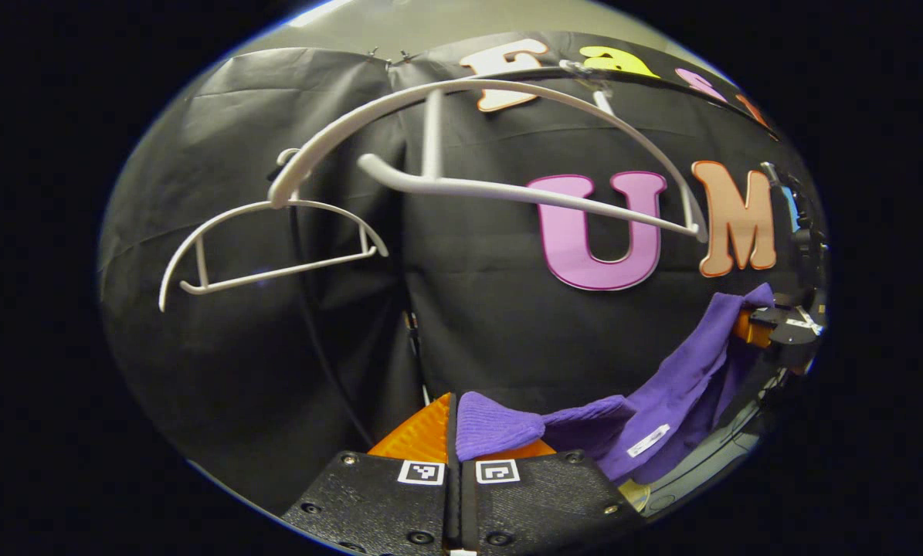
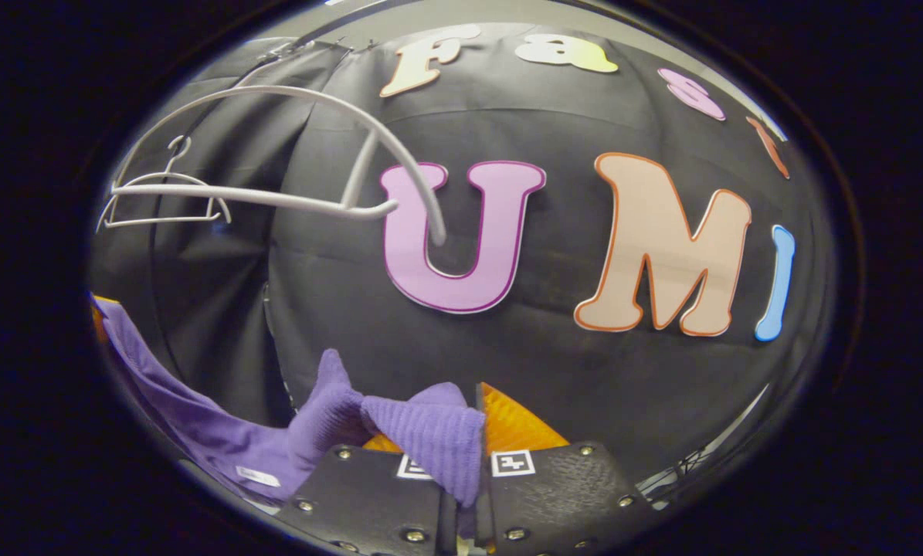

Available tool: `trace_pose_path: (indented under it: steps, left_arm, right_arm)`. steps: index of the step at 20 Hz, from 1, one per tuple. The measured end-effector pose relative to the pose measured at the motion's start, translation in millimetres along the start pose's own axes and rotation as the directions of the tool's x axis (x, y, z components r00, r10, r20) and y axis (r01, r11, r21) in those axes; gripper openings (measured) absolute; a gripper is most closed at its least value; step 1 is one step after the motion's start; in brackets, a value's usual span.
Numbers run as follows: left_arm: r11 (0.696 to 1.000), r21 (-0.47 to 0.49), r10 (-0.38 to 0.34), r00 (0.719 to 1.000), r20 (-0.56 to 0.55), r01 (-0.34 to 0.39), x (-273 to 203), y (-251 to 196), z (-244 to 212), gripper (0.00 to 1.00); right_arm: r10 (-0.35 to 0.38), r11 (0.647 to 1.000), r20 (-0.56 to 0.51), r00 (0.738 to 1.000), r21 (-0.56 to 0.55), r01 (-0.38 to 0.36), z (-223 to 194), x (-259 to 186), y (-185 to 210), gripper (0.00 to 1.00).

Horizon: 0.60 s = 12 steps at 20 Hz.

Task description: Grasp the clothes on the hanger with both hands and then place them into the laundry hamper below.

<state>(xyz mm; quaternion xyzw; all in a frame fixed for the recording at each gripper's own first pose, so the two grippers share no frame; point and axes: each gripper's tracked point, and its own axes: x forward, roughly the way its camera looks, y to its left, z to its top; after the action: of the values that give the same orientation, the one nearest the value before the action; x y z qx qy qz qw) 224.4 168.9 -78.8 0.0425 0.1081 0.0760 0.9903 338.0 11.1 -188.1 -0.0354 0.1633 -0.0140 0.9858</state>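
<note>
Slung off the bare white plastic hanger (image 1: 500, 189) and hanging between both grippers: purple ribbed knit garment (image 1: 662, 417), long axis sagging from the left gripper (image 1: 455, 432) at 6 o'clock in the left gripper view up to the right gripper (image 1: 778, 328) near 3 o'clock. Fingers of each pinched closed on a ribbed edge. Likely trouble: thin grips slipping on soft knit, or the drooping middle snagging on the way down. Hamper below unseen.

A thin dark rail (image 1: 538, 71) arcs across twelve to one o'clock in the left gripper view. Two white hangers hang from it, the near hanger (image 1: 507, 191) at twelve o'clock and the far hanger (image 1: 276, 272) at nine o'clock.
</note>
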Motion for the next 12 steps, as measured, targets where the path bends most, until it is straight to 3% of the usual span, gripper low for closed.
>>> trace_pose_path:
  steps: [5, 12]
  left_arm:
    - [0.988, 0.029, -0.154, 0.988, -0.007, 0.154, 8.8, -60.5, -5.7, 0.01]
    - [0.935, -0.005, -0.355, 0.933, -0.063, 0.356, 13.3, -135.3, -20.8, 0.01]
  right_arm:
    - [0.072, 0.997, -0.019, 0.997, -0.012, -0.072, -11.2, -24.2, 27.2, 0.14]
    - [0.151, 0.988, -0.075, 0.986, -0.007, -0.152, -35.2, -47.6, 55.0, 0.13]
